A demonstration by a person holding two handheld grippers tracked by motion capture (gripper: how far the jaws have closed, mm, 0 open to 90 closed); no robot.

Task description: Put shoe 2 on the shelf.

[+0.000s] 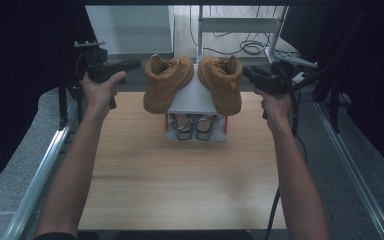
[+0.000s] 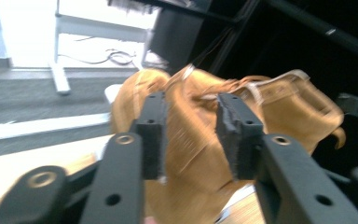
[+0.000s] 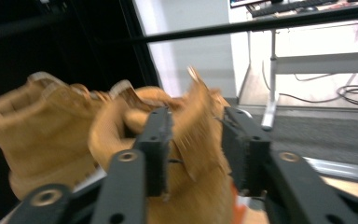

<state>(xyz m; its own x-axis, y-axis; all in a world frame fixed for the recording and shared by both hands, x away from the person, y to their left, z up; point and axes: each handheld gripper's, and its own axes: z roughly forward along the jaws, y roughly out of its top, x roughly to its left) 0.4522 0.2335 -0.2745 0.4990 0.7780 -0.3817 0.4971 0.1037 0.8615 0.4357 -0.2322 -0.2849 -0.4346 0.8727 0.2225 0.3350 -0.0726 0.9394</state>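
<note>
Nearest to us, two bare forearms reach in over the pale wooden counter (image 1: 180, 175), one along each side. Farther in, at the middle of the counter, stands a small white shoe rack (image 1: 195, 97); on its lower shelf we see a pair of sandals (image 1: 194, 126).

On top of the rack sit two tan boots, heels toward the far side. The left boot (image 1: 165, 82) angles toward the near left and its toe overhangs the rack's left edge; the right boot (image 1: 223, 82) angles toward the near right.

The left hand-held gripper (image 1: 132, 65) is raised just left of the left boot, pointing right at its collar. In the left gripper view its jaws stand partly apart with the blurred tan upper (image 2: 191, 135) seen between them, the pads not pressing on it as far as we can tell.

The right hand-held gripper (image 1: 249, 74) is raised just right of the right boot, pointing left. In the right gripper view its jaws are likewise partly apart, the boot's tongue and collar (image 3: 196, 121) blurred in the gap, with no firm squeeze visible.

Beyond the rack lie a grey floor, a white frame and loose cables (image 1: 250, 47).
</note>
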